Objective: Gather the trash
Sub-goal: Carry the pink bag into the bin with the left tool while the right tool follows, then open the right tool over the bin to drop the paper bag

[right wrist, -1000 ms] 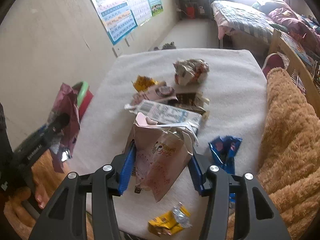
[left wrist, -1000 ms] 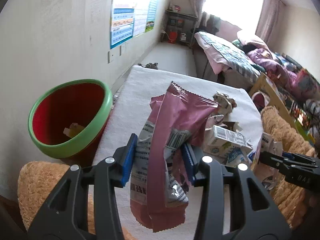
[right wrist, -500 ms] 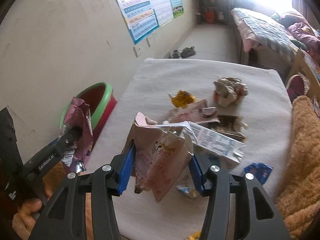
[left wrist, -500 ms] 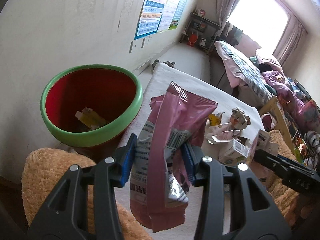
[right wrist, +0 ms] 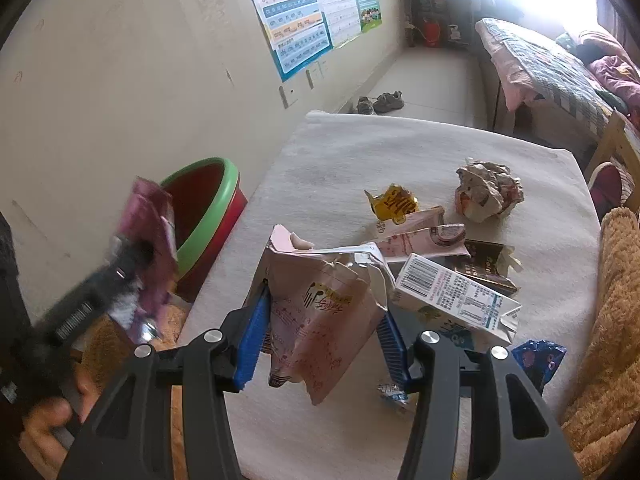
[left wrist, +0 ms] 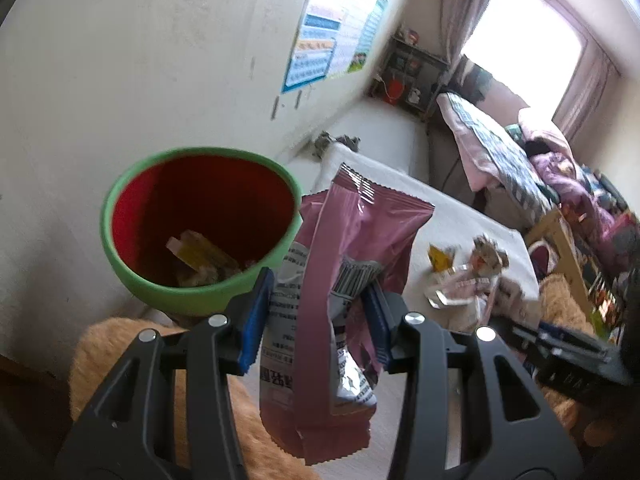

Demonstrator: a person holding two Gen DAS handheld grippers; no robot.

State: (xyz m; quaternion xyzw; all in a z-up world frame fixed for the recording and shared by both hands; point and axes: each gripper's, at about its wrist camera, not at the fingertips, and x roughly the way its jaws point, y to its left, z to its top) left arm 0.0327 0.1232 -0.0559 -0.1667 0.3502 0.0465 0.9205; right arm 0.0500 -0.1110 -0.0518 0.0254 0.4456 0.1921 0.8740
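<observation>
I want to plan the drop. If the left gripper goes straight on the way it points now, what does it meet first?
Probably the near green rim of the red bin, just ahead of the left gripper, which holds the pink wrapper. Depth is unclear, so it might pass over the rim.

Two handheld grippers are in use: the left gripper [left wrist: 316,320] has one pink snack wrapper [left wrist: 344,280] between its jaws, and the right gripper [right wrist: 324,332] has one pale pink paper bag [right wrist: 320,312]. One red bin with a green rim [right wrist: 208,216] stands beside the bench [right wrist: 360,152], with at least one yellowish scrap [left wrist: 196,252] inside; anything beneath it is unclear. On the bench lie one white carton [right wrist: 456,300], one yellow wrapper [right wrist: 394,202], one crumpled paper ball [right wrist: 488,190], one dark brown wrapper [right wrist: 486,266], one blue wrapper [right wrist: 536,360] and one pink-and-white packet [right wrist: 420,236]. Two shoes [right wrist: 380,102] sit on the floor. Three charts [right wrist: 316,8] hang on the wall.
</observation>
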